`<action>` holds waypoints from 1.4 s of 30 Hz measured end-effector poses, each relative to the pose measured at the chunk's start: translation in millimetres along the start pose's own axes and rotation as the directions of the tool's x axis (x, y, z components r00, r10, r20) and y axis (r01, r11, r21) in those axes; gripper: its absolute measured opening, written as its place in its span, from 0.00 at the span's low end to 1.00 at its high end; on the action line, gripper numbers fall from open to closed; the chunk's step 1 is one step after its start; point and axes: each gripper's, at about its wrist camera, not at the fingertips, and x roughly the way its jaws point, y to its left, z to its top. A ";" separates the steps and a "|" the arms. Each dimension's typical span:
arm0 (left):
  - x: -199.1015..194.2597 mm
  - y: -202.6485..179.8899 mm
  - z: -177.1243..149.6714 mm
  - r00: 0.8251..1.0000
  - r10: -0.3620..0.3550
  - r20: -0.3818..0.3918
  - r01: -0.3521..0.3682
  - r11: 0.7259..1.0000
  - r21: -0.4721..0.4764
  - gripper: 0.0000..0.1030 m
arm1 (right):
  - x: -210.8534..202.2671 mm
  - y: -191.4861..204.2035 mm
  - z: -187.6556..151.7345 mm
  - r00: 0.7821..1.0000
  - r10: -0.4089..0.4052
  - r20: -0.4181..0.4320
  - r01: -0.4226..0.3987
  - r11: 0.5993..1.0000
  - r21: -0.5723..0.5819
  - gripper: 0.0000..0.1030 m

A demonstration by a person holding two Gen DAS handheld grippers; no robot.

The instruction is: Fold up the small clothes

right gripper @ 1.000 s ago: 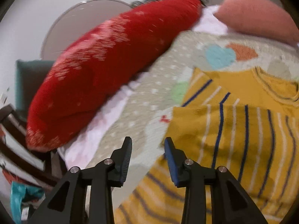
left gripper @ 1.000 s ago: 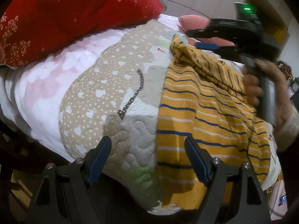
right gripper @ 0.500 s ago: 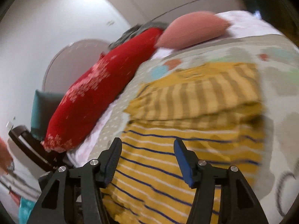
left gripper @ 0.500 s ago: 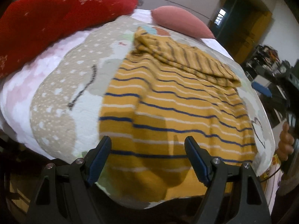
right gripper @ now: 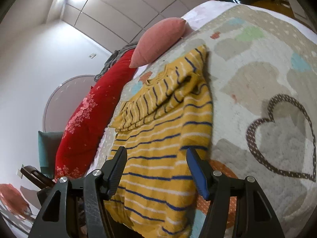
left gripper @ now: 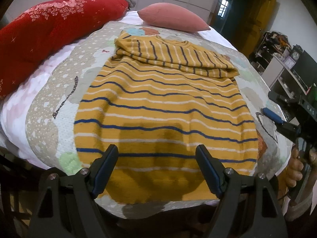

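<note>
A mustard-yellow sweater (left gripper: 162,107) with blue and white stripes lies flat on a patterned quilt (left gripper: 59,91), its sleeves folded across the chest at the far end. It also shows in the right wrist view (right gripper: 162,138). My left gripper (left gripper: 156,168) is open and empty, just above the sweater's near hem. My right gripper (right gripper: 156,170) is open and empty at the sweater's right bottom corner; it shows in the left wrist view (left gripper: 277,119) at the right edge of the quilt.
A long red bolster (left gripper: 49,29) lies along the left of the bed and a pink cushion (left gripper: 172,17) at the far end. The quilt's near edge drops off below my left gripper. Shelves and clutter (left gripper: 285,59) stand to the right.
Both grippers have pulled back from the collar end toward the hem. The right gripper let go of the folded sleeve, opened wider and moved to the sweater's right bottom corner.
</note>
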 end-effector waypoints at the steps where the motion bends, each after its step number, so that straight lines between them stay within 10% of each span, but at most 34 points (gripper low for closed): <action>1: 0.3 -2.8 -0.1 1.000 -0.001 -0.001 0.001 1.000 -0.002 0.77 | -0.4 -1.8 -0.9 1.000 -0.001 0.000 0.001 1.000 0.000 0.65; 17: 9.2 1.8 -2.3 0.999 0.029 -0.037 -0.030 0.999 -0.031 0.77 | 0.2 -41.0 -17.5 1.000 -0.026 0.007 0.025 0.997 0.074 0.66; 27: 6.9 81.9 16.5 0.989 0.148 0.025 -0.142 0.978 -0.152 0.77 | 8.3 -46.6 -31.0 0.994 -0.110 -0.027 0.111 0.991 0.079 0.67; 42: 36.3 140.4 15.8 0.996 0.091 -0.011 -0.090 0.960 -0.264 0.82 | 37.7 -20.7 -40.7 0.984 -0.162 -0.071 0.161 0.987 -0.020 0.82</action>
